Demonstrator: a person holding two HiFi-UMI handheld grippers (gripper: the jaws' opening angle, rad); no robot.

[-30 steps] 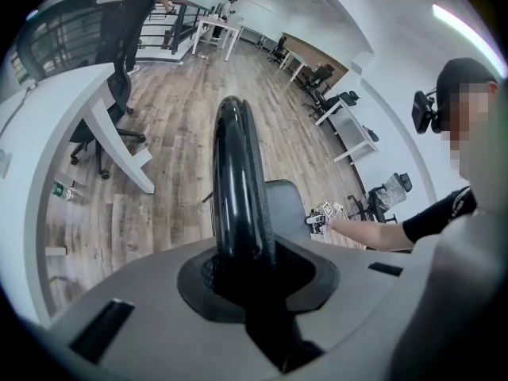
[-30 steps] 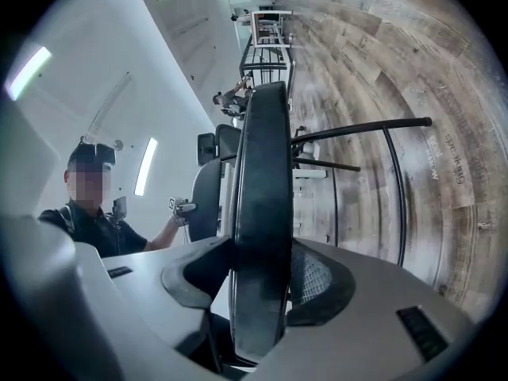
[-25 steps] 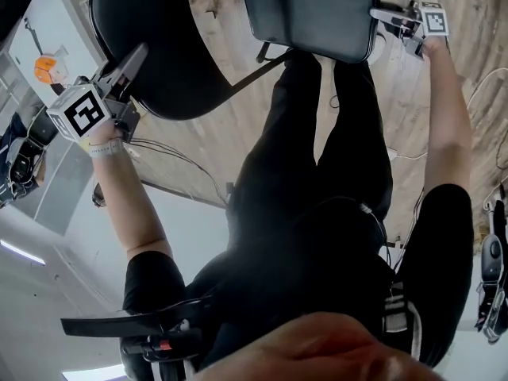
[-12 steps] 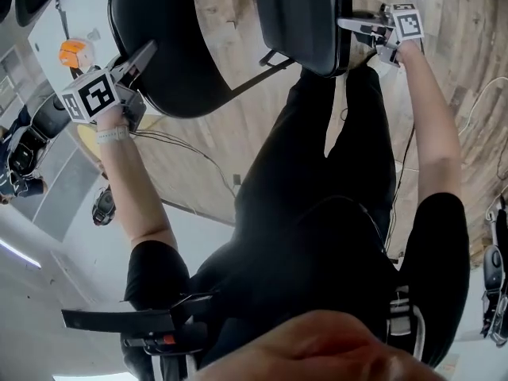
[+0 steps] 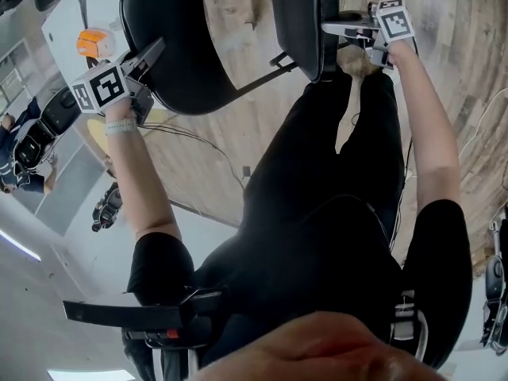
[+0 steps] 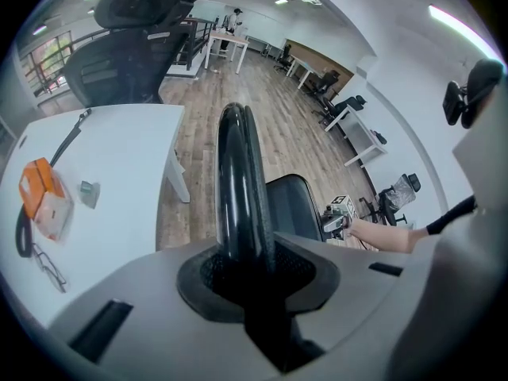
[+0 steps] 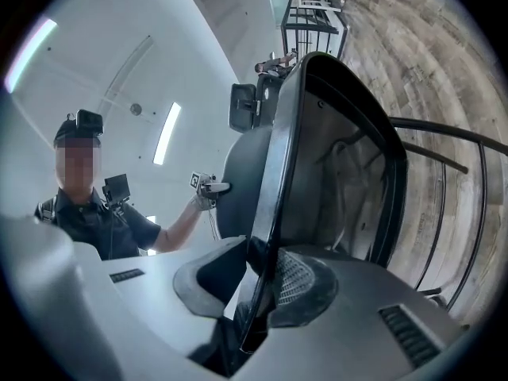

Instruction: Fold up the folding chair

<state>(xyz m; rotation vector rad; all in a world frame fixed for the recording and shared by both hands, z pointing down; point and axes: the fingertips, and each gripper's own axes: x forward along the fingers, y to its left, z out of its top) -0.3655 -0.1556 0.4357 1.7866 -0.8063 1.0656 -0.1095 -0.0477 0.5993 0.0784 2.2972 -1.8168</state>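
Note:
The black folding chair shows at the top of the head view, its rounded backrest [image 5: 171, 38] on the left and its seat [image 5: 298, 22] tipped up almost edge-on. My left gripper [image 5: 156, 51] is shut on the backrest's rim [image 6: 242, 173], which runs up between the left gripper's pads [image 6: 246, 252]. My right gripper [image 5: 329, 27] holds the seat's edge. Its jaws have just been closing, and the thin seat rim [image 7: 274, 213] sits pinched between them, where the right gripper [image 7: 262, 292] meets it. The seat's hollow underside [image 7: 341, 173] faces right.
A thin black frame bar [image 5: 254, 82] links backrest and seat above the wooden floor [image 5: 198, 157]. A white table [image 6: 103, 157] carries an orange box [image 6: 46, 199] and glasses. Office chairs [image 6: 119, 62] stand behind it. Cables [image 5: 190, 137] trail on the floor.
The seat has swung up from showing its broad face to nearly edge-on, and the right gripper went left with it. The left gripper and backrest shifted up and right.

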